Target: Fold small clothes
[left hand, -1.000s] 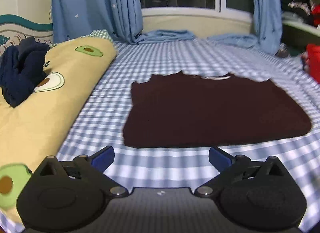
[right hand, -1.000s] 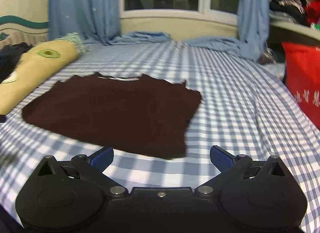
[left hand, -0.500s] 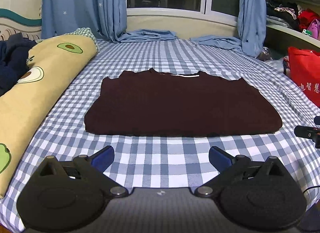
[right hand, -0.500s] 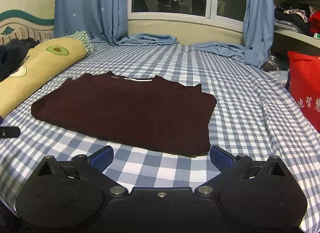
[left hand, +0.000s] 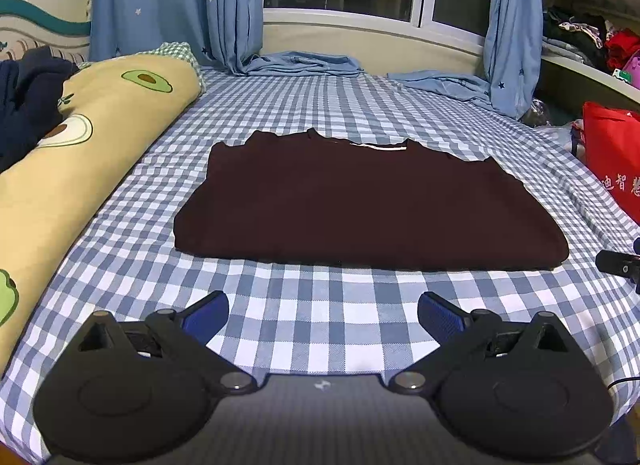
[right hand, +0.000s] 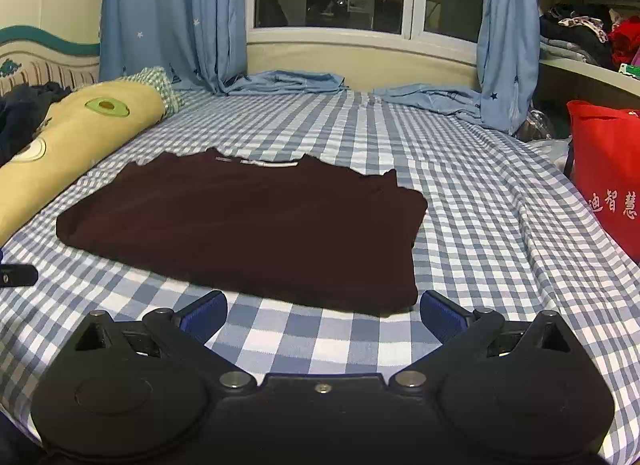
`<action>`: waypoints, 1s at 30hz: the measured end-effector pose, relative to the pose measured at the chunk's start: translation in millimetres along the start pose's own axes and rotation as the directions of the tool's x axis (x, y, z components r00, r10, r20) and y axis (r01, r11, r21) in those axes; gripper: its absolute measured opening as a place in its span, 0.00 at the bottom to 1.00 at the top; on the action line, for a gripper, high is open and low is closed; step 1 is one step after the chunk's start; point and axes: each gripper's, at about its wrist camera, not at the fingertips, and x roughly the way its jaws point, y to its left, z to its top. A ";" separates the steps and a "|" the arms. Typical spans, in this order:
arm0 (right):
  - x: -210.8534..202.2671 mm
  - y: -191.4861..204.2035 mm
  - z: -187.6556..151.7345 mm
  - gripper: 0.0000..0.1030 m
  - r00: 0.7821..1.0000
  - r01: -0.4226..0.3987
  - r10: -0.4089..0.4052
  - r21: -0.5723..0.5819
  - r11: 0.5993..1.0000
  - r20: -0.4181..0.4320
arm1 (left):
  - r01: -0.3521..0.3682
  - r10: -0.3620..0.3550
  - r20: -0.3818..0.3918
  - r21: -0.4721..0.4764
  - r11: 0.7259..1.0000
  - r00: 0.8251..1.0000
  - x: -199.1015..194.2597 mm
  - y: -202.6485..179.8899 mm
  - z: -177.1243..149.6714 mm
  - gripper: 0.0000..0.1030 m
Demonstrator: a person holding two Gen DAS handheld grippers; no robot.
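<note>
A dark maroon shirt (left hand: 360,205) lies flat and folded on the blue checked bed, its neckline with a white label toward the window. In the right wrist view the same maroon shirt (right hand: 248,225) spreads left of centre. My left gripper (left hand: 323,310) hovers open in front of the shirt's near edge, nothing between its blue pads. My right gripper (right hand: 323,310) is open too, close to the shirt's near right corner, empty. The tip of the right gripper (left hand: 618,265) shows at the right edge of the left wrist view; the left gripper (right hand: 16,275) peeks in at the left edge of the right wrist view.
A long yellow avocado-print pillow (left hand: 80,153) lies along the bed's left side with dark blue clothes (left hand: 24,101) on it. A red bag (left hand: 612,157) stands at the right. Blue curtains (left hand: 168,5) pool at the far end under the window. The checked sheet (left hand: 320,113) is bare beyond the shirt.
Both grippers have drawn back toward the near edge of the bed and levelled out; the shirt now sits farther off and stays still. Both remain open.
</note>
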 end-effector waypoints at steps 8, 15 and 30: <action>1.9 0.8 3.3 0.99 1.000 0.002 -0.003 -0.006 1.000 -0.005 | -0.015 0.015 -0.010 -0.013 1.000 1.000 8.9 10.3 0.8 0.99; 2.2 4.5 5.0 0.99 1.000 0.011 -0.011 -0.010 1.000 0.006 | 0.030 -0.028 0.046 -0.050 0.998 0.999 11.8 33.0 7.8 0.99; 2.5 21.5 12.9 0.99 0.994 0.055 -0.050 -0.048 0.997 0.101 | 0.158 -0.197 -0.066 -0.379 0.912 0.978 188.4 200.4 89.4 0.85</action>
